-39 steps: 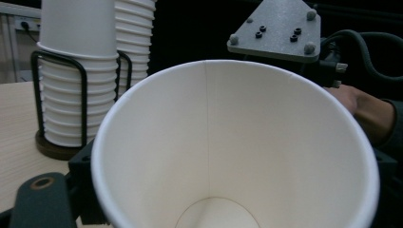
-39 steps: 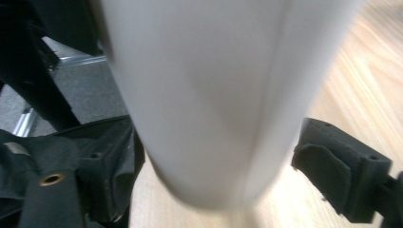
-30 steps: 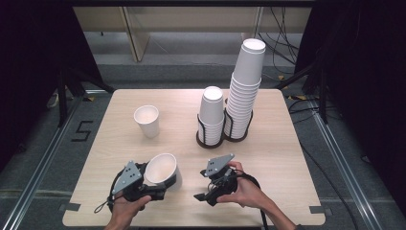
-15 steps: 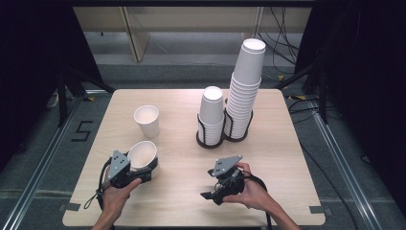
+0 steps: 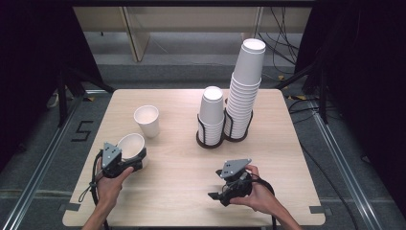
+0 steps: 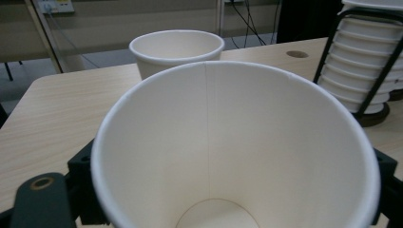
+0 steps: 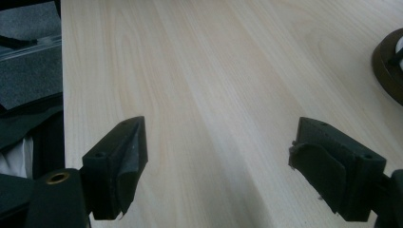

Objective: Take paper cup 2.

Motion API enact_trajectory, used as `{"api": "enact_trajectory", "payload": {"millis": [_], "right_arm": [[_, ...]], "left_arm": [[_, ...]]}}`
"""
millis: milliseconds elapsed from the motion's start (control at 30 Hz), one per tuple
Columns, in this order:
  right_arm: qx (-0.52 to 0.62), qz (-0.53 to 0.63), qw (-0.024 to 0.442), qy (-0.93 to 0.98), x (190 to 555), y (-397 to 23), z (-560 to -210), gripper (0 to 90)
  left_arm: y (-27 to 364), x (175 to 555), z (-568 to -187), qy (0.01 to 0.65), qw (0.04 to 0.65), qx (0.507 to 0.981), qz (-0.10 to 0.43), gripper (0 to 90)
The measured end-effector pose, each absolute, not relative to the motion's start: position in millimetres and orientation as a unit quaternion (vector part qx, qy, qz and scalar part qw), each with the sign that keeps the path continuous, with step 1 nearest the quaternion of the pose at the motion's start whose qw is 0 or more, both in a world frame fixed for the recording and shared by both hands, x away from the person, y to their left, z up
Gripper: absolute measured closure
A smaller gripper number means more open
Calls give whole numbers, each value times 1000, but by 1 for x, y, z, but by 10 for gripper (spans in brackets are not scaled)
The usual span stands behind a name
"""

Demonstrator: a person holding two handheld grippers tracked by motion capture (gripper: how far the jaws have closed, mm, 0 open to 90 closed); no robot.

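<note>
The table [image 5: 287, 158] was light wood. Biggest thing on it was the tall cup stack [image 5: 245, 91] in a black wire holder at the back, with a shorter stack [image 5: 211, 115] touching its left side. Well left of the tall stack stood a lone upright cup [image 5: 147, 120]. Just in front of that one, the left gripper [image 5: 125, 162] was clamped on another cup [image 5: 131, 145], tilted mouth-up. The right gripper [image 5: 216, 196] sat in front of the tall stack, jaws wide apart, holding nothing.
</note>
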State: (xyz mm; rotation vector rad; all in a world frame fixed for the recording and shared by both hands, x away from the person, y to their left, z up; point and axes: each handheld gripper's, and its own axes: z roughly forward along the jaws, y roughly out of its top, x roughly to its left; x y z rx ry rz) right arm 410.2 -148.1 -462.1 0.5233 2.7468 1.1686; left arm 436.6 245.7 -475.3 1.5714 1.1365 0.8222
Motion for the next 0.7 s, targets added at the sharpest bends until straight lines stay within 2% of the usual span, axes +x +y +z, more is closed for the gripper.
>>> {"api": "enact_trajectory", "payload": {"millis": [700], "right_arm": [[186, 395, 76, 896, 408, -170, -462, 205]], "left_arm": [[262, 468, -469, 499, 481, 625, 359, 137]]}}
